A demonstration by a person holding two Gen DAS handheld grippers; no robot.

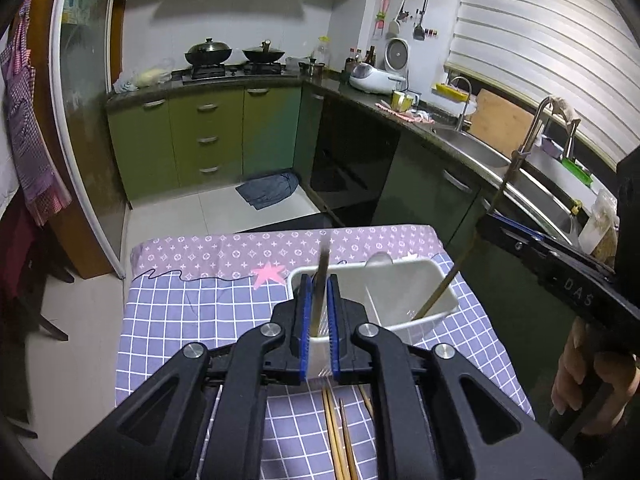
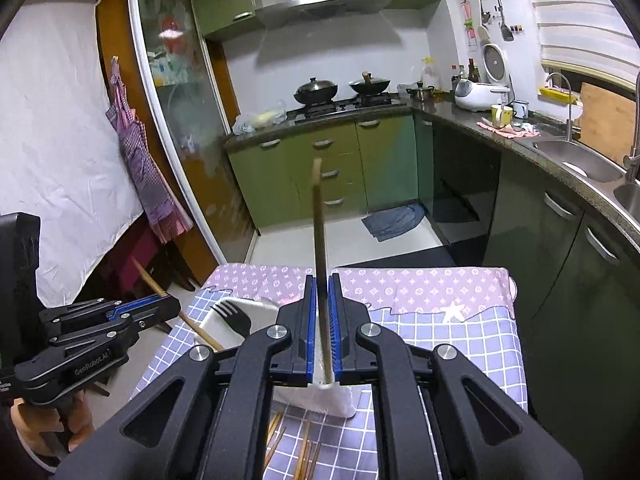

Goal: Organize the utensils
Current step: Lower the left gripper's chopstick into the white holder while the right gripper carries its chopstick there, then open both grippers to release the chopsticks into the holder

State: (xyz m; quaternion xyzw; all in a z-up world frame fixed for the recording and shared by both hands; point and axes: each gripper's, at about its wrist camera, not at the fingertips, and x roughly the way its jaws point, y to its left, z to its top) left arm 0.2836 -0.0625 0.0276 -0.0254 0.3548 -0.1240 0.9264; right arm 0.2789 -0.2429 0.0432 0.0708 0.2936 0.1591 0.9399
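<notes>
Green-cabinet kitchen, cloth-covered table: chopsticks partway sorted into the bin.

Kitchen counters and a stove fill the background; in front, the checked cloth carries a white plastic bin, the utensil holder, which already has a fork standing in it. Each tool is clamped on one chopstick: the left gripper pinches a chopstick over the bin's near-left corner, and the right gripper pinches its own upright chopstick, whose lower tip, seen from the left wrist view, already reaches inside the bin. Neither stick is released yet. Several loose chopsticks lie on the cloth just before the bin, so by my estimate the sorting is underway but well short of finished.
</notes>
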